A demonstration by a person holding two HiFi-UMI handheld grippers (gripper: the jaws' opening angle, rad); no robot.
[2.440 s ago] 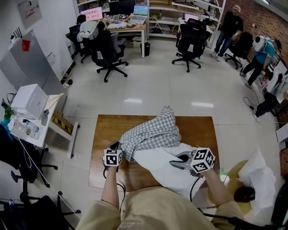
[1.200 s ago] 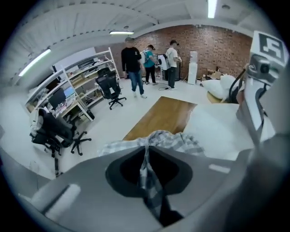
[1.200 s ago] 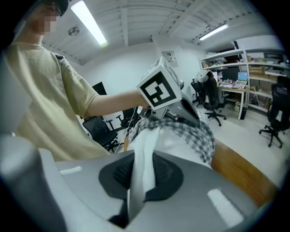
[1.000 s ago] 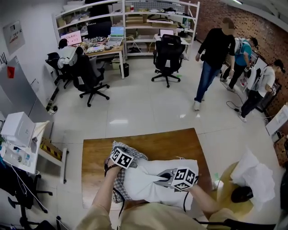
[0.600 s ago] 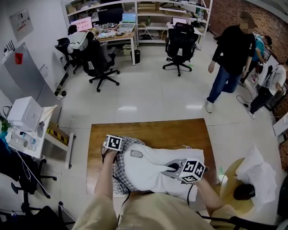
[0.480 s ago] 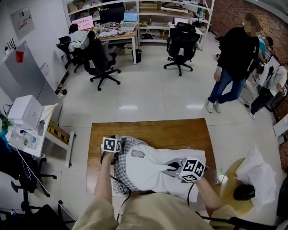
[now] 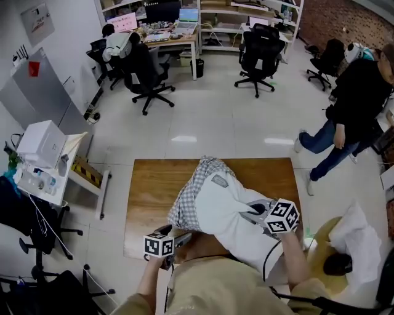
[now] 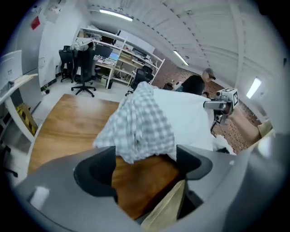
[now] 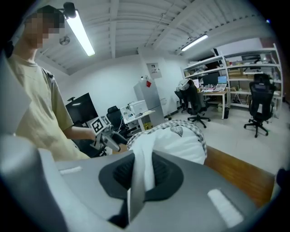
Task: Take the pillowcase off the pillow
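On pillow (image 7: 229, 212), unreadable grey label (image 7: 220, 181)

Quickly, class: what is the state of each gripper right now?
Left gripper: open, jaws just opened, nothing between them; the checked pillowcase lies beyond.
Right gripper: closed on the white pillow.

The pillowcase (image 7: 188, 206) sits around the left end of the pillow (image 7: 229, 209), apparently resting on the table (image 7: 148, 184).

Office: desks (image 7: 175, 40), swivel chairs (image 7: 149, 72), shelving (image 7: 229, 8)
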